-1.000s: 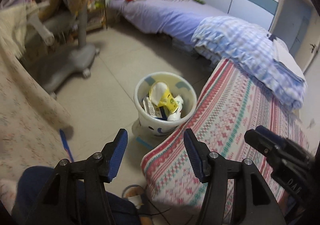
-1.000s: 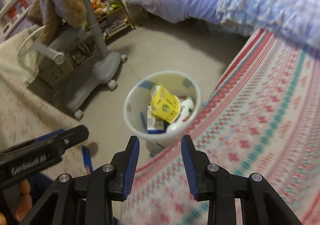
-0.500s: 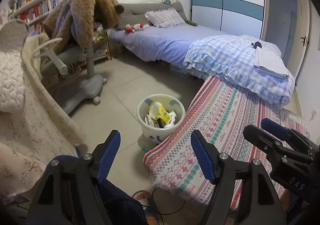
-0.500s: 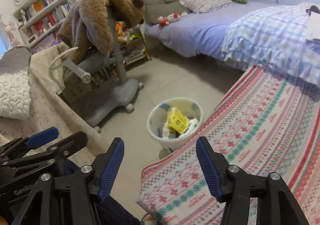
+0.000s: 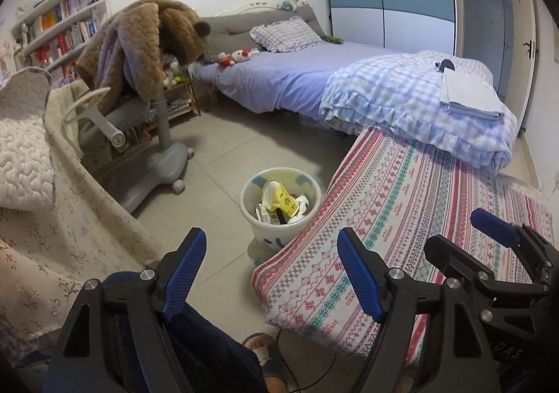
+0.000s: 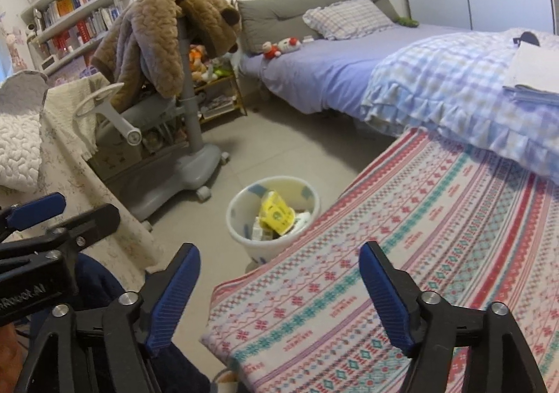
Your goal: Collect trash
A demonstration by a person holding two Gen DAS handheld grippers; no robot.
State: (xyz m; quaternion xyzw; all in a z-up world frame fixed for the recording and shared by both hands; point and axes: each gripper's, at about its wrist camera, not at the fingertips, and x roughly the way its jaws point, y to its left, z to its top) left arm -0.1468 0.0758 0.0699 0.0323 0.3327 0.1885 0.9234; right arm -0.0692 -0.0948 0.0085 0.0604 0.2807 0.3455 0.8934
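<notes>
Above the patterned blanket [image 6: 436, 228], the right gripper [image 6: 279, 291] hung with its 2 blue-padded jaws opening wide and nothing between them. Just to its side the left gripper [image 5: 270, 270] did the same, jaws spreading, empty, angled down over the person's dark trouser leg [image 5: 209, 340] and sandalled foot [image 5: 260, 347]. Neither tool touched anything; to my eye they were spread like that because the rubbish they were after already sat in the bin, and wide jaws were ready for whatever came next.

Beyond the fingertips, on the grey tiled floor [image 5: 223, 148], stood the white wastebasket [image 5: 279, 228], tucked just beside the blanket's edge, presumably so it was within easy reach from the seat. It held the trash: a crumpled yellow carton [image 5: 283, 199] on top, with white wrappers and small boxes packed under it.

Farther out, a grey rolling chair [image 5: 157, 134] draped with a brown plush coat stood well apart from the bin, and a purple-sheeted bed [image 5: 297, 78] ran along the far wall. I could spot no loose litter on the floor, so the collecting looked close to done.
</notes>
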